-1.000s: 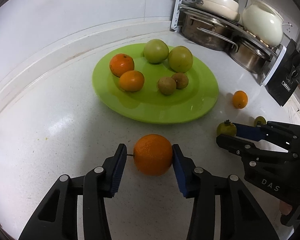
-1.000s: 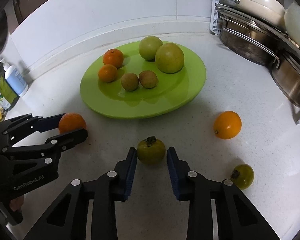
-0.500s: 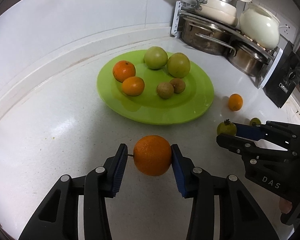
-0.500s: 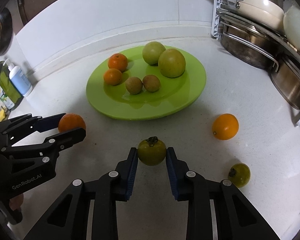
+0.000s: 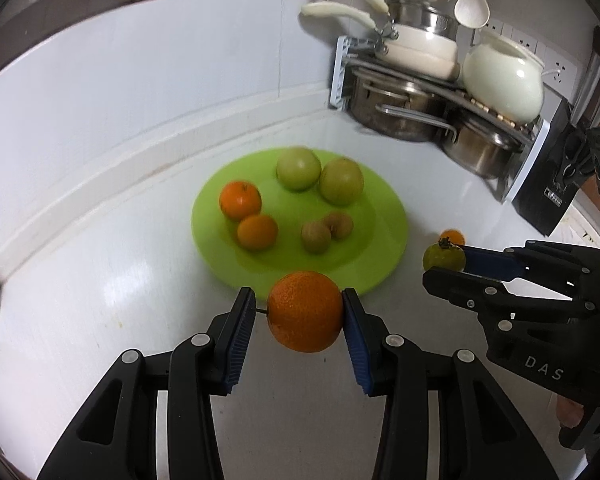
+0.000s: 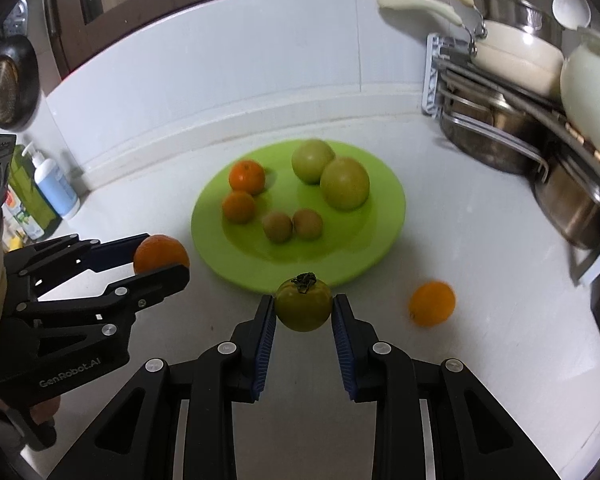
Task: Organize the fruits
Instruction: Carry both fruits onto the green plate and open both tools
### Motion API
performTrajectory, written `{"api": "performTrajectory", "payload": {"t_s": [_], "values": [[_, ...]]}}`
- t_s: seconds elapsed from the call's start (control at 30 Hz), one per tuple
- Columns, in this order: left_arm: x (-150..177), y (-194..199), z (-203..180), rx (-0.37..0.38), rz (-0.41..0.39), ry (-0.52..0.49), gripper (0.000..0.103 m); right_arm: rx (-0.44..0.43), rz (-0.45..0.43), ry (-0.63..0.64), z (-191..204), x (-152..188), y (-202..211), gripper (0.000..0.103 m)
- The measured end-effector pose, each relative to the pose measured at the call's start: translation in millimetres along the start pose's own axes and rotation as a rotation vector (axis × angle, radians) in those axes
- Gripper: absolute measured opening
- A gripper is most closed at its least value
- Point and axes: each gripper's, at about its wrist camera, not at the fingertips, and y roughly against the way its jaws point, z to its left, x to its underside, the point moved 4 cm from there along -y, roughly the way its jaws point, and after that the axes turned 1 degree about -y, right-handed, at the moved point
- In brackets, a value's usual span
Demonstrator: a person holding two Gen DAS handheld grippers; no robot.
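My left gripper (image 5: pixel 299 312) is shut on a large orange (image 5: pixel 305 311) and holds it above the white counter, just in front of the green plate (image 5: pixel 384 216). My right gripper (image 6: pixel 303 308) is shut on a small green persimmon (image 6: pixel 303 302), also lifted near the plate's front rim. On the plate (image 6: pixel 388 208) lie two oranges (image 6: pixel 247 177), two big green fruits (image 6: pixel 344 183) and two small brown fruits (image 6: pixel 277 227). In the right wrist view the left gripper (image 6: pixel 162 256) with its orange shows at the left; in the left wrist view the right gripper (image 5: pixel 446 262) shows at the right.
A loose orange (image 6: pixel 432 303) lies on the counter right of the plate. A rack of steel pots (image 5: pixel 400 112) and a white pot (image 5: pixel 504 80) fill the back right corner. Bottles (image 6: pixel 54 186) stand at the far left by the wall.
Both grippers have risen with their fruits off the counter; the plate now looks farther and smaller. The second green persimmon at the right is no longer in the right wrist view.
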Motion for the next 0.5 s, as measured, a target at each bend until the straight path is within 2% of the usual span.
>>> {"api": "performTrajectory", "payload": {"t_s": [0.27, 0.5], "values": [[-28.4, 8.4, -2.2, 0.0, -0.061, -0.025, 0.043, 0.0, -0.06, 0.02, -0.7, -27.0, 9.9, 0.03], [-52.6, 0.0, 2.3, -0.012, -0.085, -0.056, 0.043, 0.005, -0.074, 0.028, -5.1, -44.8, 3.5, 0.03]]}}
